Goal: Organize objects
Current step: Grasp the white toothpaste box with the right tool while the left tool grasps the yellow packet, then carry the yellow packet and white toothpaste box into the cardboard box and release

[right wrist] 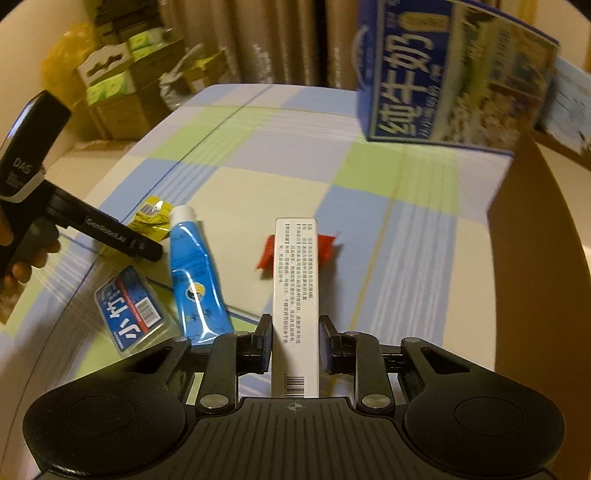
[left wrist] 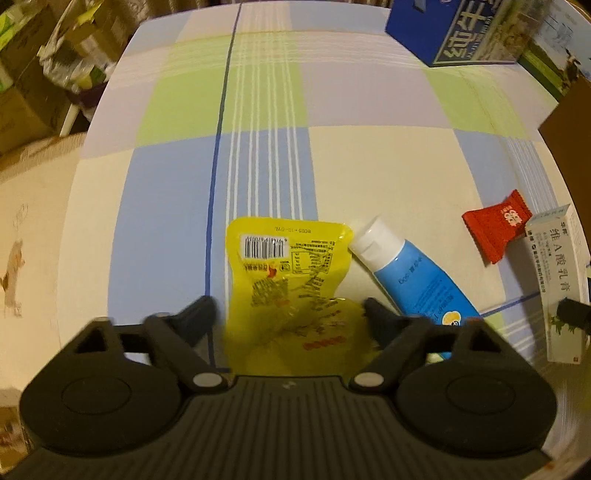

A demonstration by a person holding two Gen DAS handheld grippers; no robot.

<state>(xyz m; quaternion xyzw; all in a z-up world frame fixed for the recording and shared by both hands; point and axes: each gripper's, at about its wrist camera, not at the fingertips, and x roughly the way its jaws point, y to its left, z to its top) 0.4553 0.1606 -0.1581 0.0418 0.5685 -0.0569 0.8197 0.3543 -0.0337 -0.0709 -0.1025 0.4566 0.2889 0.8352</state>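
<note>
Where tool (right wrist: 295,338) closes: white box (right wrist: 295,295).

My left fingers (left wrist: 290,310) straddle the pouch (left wrist: 288,269); right of it lies the tube (left wrist: 410,273), then the candy (left wrist: 496,229), then the box (right wrist: 295,295) between my right fingers (right wrist: 295,332).

The left gripper (left wrist: 290,310) hangs low over the checked surface (left wrist: 369,166), its jaws spread wide to either side of a yellow packet (left wrist: 291,273) lying flat with its barcode up. Just beside the packet lies a blue tube (left wrist: 413,273), white cap pointing away. Further right sit a red sachet (left wrist: 496,227) and a white box (left wrist: 557,280), touching. A blue carton (left wrist: 450,29) stands at the far edge.
</note>
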